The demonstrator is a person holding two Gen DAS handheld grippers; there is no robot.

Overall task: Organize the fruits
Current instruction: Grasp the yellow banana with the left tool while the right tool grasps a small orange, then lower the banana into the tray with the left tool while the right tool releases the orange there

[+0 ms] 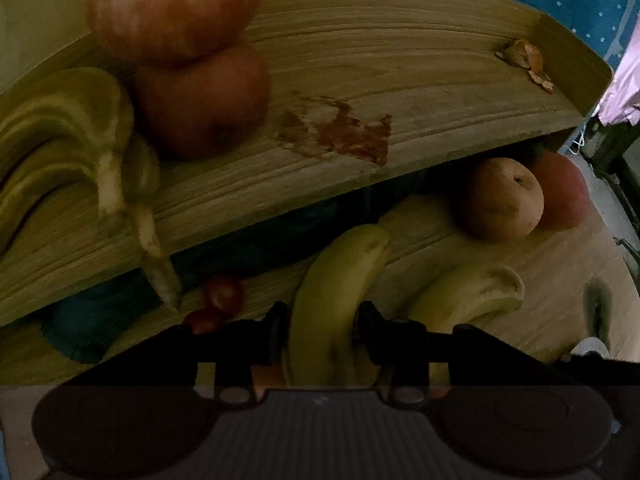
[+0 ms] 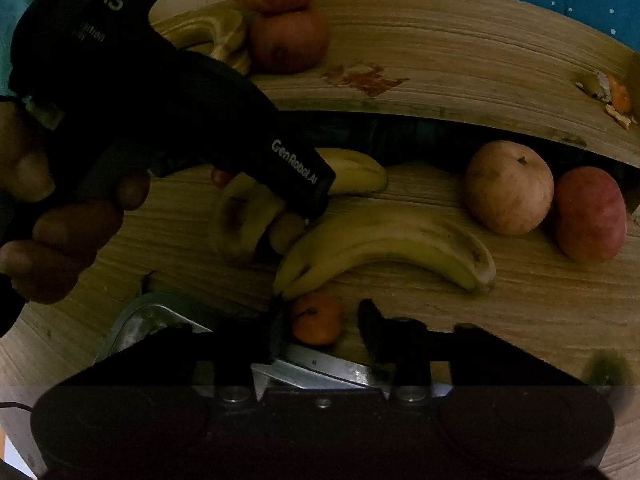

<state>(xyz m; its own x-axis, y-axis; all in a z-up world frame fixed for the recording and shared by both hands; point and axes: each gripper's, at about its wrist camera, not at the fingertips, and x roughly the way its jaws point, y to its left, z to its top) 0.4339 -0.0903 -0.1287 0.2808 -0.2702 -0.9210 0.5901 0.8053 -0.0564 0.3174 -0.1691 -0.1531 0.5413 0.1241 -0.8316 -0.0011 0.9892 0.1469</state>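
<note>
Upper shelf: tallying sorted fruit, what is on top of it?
On the upper shelf: two stacked apples, bananas, peel scraps, a stain. The left gripper covers part.

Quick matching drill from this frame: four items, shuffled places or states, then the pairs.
Items:
1. small orange
2. two stacked apples
3. banana
4. peel scraps

Places:
A. far right corner of the upper shelf
B. between the open right gripper's fingers
C. held between the left gripper's fingers
D. left side of the upper shelf, beside a banana bunch

Pairs: 1-B, 2-D, 3-C, 4-A
</note>
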